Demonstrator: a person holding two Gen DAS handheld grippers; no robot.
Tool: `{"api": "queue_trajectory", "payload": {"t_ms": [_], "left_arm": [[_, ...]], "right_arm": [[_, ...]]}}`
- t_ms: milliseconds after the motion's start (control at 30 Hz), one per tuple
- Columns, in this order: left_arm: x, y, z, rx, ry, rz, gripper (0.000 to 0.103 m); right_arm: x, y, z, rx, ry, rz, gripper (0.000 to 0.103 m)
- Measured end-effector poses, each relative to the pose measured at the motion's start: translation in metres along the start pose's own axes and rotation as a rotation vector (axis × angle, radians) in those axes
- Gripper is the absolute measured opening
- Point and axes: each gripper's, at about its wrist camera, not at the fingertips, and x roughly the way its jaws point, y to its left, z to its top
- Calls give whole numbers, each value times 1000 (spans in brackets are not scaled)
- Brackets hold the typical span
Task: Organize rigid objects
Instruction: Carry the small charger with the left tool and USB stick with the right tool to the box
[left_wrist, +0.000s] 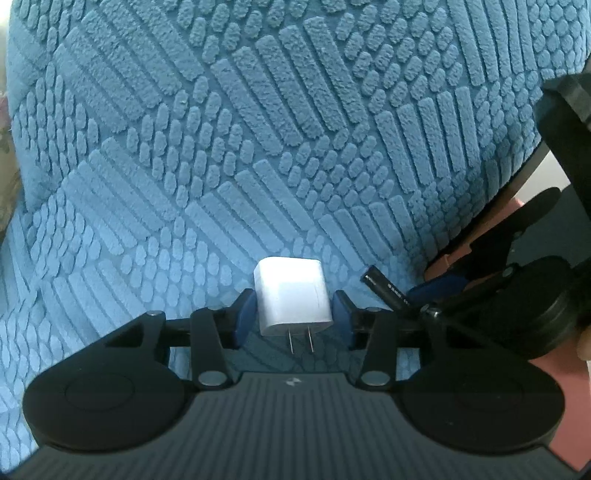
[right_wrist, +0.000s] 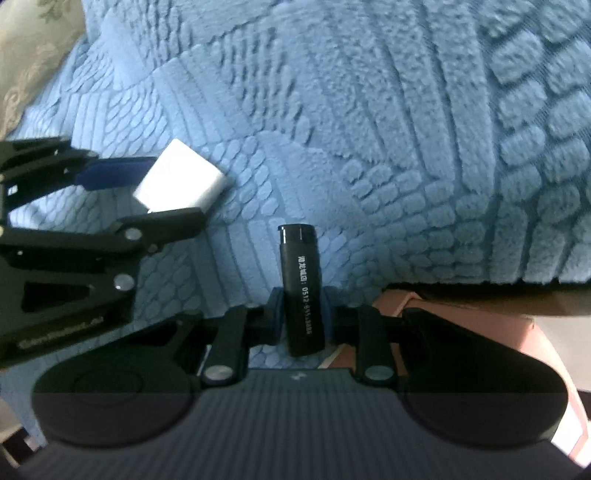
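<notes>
Both grippers are over a blue textured blanket (left_wrist: 295, 129), side by side and near each other. The left gripper (left_wrist: 293, 312) holds a white plug adapter (left_wrist: 291, 301) by its two flat side faces, jaws closed on it, with the two metal prongs (left_wrist: 301, 338) pointing back toward the camera and clear of the pads. The adapter sits just above or on the blanket; contact cannot be confirmed. The right gripper (right_wrist: 303, 310) has its jaws closed on a black lighter (right_wrist: 301, 288), held around its lower body with the glossy cap end projecting forward over the blanket. In the right wrist view the adapter (right_wrist: 181, 181) shows at the left, between the other gripper's fingers. Assessment: both items are rigid, light and hard-shelled, so neither should deform under the pads. The adapter's smooth plastic may slip if held near an edge; the flat sides are the sound hold, and the prongs should be kept free of load. The lighter is narrow and glossy and may pivot in the grip; a hold at mid-body looks safer than one at the end. A pink surface (right_wrist: 461, 314) lies beyond the blanket's edge.
</notes>
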Motion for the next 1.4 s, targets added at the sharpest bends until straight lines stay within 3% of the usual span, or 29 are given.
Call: {"api": "queue_trajectory", "payload": {"t_ms": [100, 167, 600, 733, 1067, 1400], "left_arm": [[-7, 5, 3, -16, 11, 1, 51], [-13, 7, 4, -20, 5, -5, 51], [-75, 35, -31, -109, 8, 1, 49], [-90, 35, -49, -119, 22, -6, 49], [-124, 21, -102, -119, 54, 24, 49], [-148, 9, -141, -114, 96, 55, 48]], "right_arm": [[-3, -2, -1, 31, -22, 0, 23], [-9, -2, -4, 58, -35, 10, 13], [-42, 7, -50, 219, -100, 97, 11], [-53, 26, -55, 244, -114, 117, 11], [-82, 78, -117, 325, -147, 223, 11], [-83, 120, -184, 423, -180, 217, 11]]}}
